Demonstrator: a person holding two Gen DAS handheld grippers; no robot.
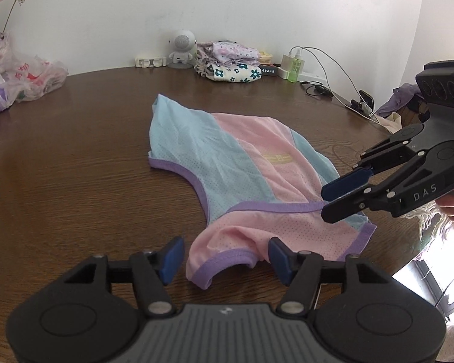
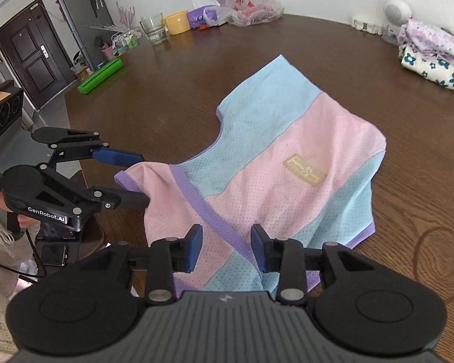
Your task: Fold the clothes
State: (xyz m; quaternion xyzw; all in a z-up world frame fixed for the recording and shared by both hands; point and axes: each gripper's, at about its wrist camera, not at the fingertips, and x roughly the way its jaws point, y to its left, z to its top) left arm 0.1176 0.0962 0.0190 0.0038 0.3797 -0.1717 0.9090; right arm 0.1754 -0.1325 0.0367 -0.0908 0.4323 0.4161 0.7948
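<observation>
A sleeveless mesh vest (image 1: 257, 157) in pink and light blue with purple trim lies spread on the brown table (image 1: 75, 166). My left gripper (image 1: 226, 258) is open at the vest's near edge, its fingers on either side of a purple-trimmed pink strap. My right gripper (image 1: 337, 198) reaches in from the right, low over the purple neckline trim. In the right wrist view the vest (image 2: 287, 151) shows a yellow label. There my right gripper (image 2: 226, 248) is open over the crossing purple trim. My left gripper (image 2: 137, 178) is open around the pink strap's edge.
A pile of folded floral clothes (image 1: 230, 60) sits at the back beside a small white robot-shaped speaker (image 1: 181, 48). Plastic bags (image 1: 30, 75) lie far left, chargers and cables (image 1: 360, 103) far right. A glass (image 2: 154, 30), a yellow cup (image 2: 175, 22) and a green box (image 2: 100, 75) stand along the table's edge.
</observation>
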